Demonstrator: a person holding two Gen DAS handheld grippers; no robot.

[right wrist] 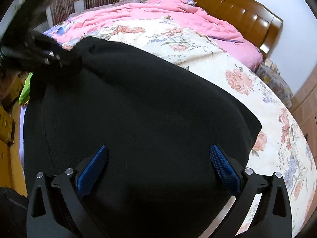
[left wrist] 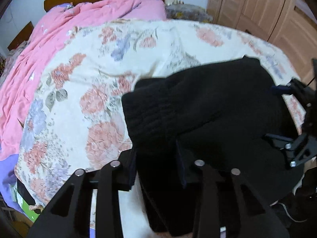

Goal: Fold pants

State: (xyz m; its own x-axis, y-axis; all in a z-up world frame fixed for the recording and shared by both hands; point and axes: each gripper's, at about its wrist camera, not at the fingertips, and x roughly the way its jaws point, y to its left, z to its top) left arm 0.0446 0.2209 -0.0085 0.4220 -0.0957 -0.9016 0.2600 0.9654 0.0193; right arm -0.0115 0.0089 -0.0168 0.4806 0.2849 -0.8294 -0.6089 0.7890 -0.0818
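Observation:
Black pants (left wrist: 198, 99) lie folded on the floral bedsheet (left wrist: 89, 69) near the bed's edge. In the left wrist view my left gripper (left wrist: 156, 158) has a thick bunch of the black cloth filling the gap between its two fingers, at the near left corner of the pants. The right gripper (left wrist: 275, 113) shows at the right edge of that view. In the right wrist view the right gripper (right wrist: 158, 158) hovers over the pants (right wrist: 138, 109), its blue pads (right wrist: 95, 168) wide apart with nothing pinched. The left gripper (right wrist: 65, 59) looks blurred at the pants' far left edge.
A pink quilt (right wrist: 158, 13) lies bunched toward the wooden headboard (right wrist: 237, 4). Wooden wardrobe doors (left wrist: 257, 10) stand past the bed's right side. Cardboard boxes (right wrist: 8, 123) and a green item (right wrist: 25, 93) sit on the floor by the bed's left edge.

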